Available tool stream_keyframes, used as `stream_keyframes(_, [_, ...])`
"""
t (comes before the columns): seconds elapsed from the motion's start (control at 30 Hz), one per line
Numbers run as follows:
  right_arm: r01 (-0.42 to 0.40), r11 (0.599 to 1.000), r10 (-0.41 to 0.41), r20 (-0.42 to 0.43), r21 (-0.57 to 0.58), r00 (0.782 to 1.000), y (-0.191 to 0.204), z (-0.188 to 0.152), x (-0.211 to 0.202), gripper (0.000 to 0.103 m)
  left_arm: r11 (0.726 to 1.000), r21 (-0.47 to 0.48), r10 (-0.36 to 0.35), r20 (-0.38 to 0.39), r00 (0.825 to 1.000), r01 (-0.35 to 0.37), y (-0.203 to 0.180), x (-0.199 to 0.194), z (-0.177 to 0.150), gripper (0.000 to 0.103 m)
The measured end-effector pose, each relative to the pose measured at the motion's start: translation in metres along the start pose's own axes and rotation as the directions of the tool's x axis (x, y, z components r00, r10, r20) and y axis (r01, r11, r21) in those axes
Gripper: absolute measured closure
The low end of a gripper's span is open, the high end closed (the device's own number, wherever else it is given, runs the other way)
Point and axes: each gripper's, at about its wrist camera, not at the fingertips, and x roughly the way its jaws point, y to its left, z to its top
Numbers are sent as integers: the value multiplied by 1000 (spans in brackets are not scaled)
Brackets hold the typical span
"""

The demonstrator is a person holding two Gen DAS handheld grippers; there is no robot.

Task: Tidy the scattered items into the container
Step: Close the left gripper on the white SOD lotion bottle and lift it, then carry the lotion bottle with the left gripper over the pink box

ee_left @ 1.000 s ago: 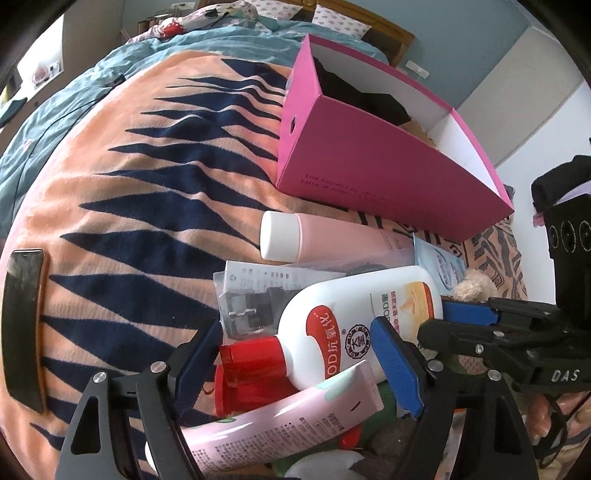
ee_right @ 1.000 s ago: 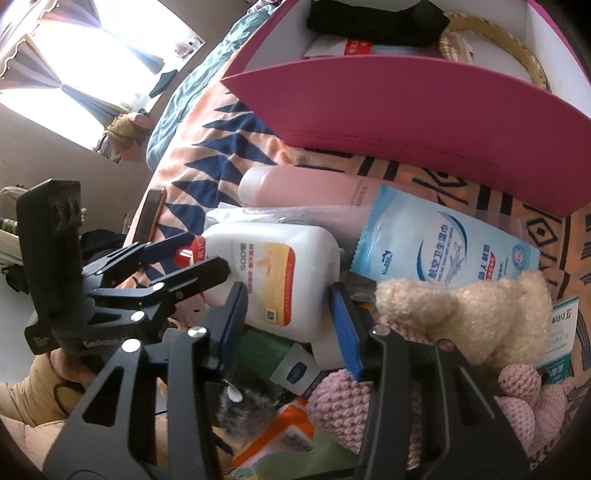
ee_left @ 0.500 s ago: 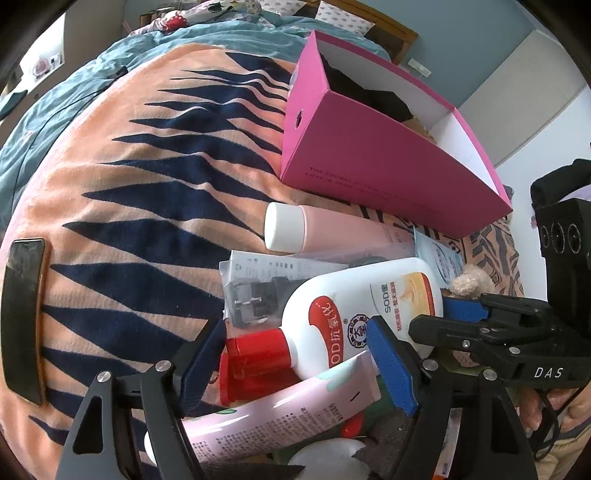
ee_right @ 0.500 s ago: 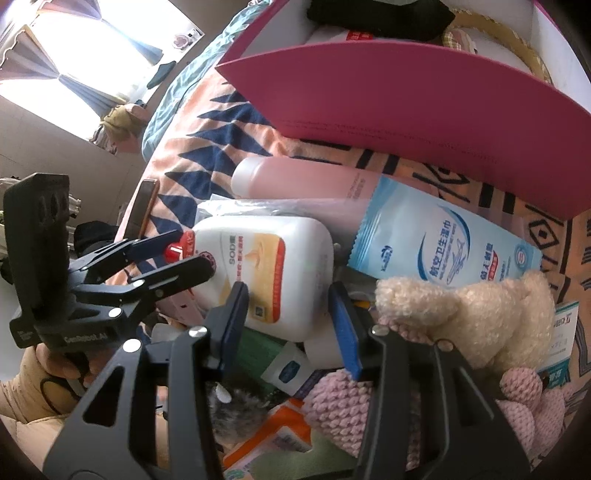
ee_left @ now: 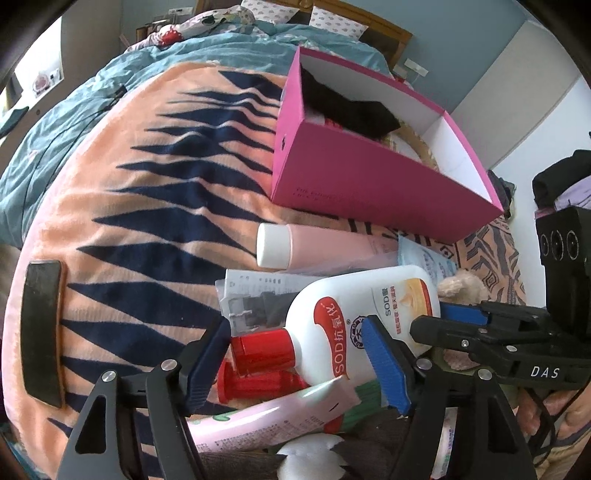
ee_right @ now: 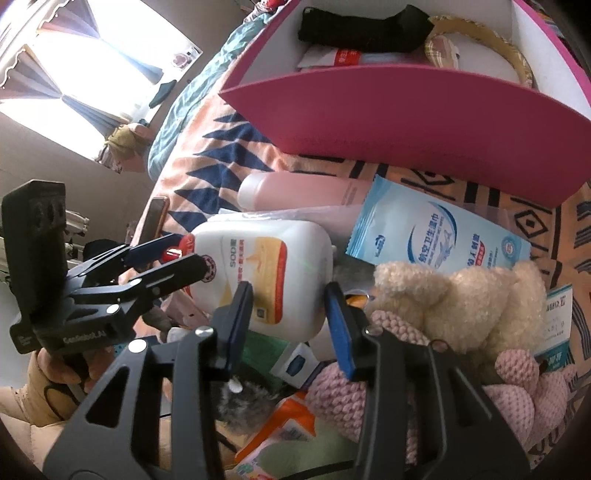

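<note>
On the bed, both grippers, left (ee_left: 295,363) and right (ee_right: 290,321), hang open around the white lotion bottle (ee_left: 354,325): rigid, probably slick and weighty; grip mid-body.

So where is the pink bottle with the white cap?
The pink bottle lies on its side on the blanket, between the pink box behind it and the white bottle with the red cap in front.

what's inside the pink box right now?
In the pink box: a black sock lying over a white pack with a red label, plus a tan headband. The near wall hides the floor, so anything lower can't be seen.
</note>
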Motion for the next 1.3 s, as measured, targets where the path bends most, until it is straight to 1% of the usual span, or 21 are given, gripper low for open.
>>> stream_keyframes(0.3, [-8,1000,9,51,-7,999,5,-1,-24,60,1000,24,-11,45,999,10,-12,-15,11,30])
stream_keyframes(0.5, [-1,1000,3,87,-29,996,10,-1,-39,60,999,35,-27,69,997,25,-20,-26,15,30])
stream_keyframes(0.67, [0,1000,3,110,-26,994,9,-1,-50,60,998,48,-46,90,995,42,-27,-34,19,30])
stream_keyframes(0.97, [16,999,-11,148,-29,989,8,-3,-67,60,995,80,-60,105,993,51,-40,-39,23,30])
stream_keyframes(1.3, [39,999,-35,189,-18,981,5,-8,-84,60,990,116,-96,124,988,81,-54,-46,30,30])
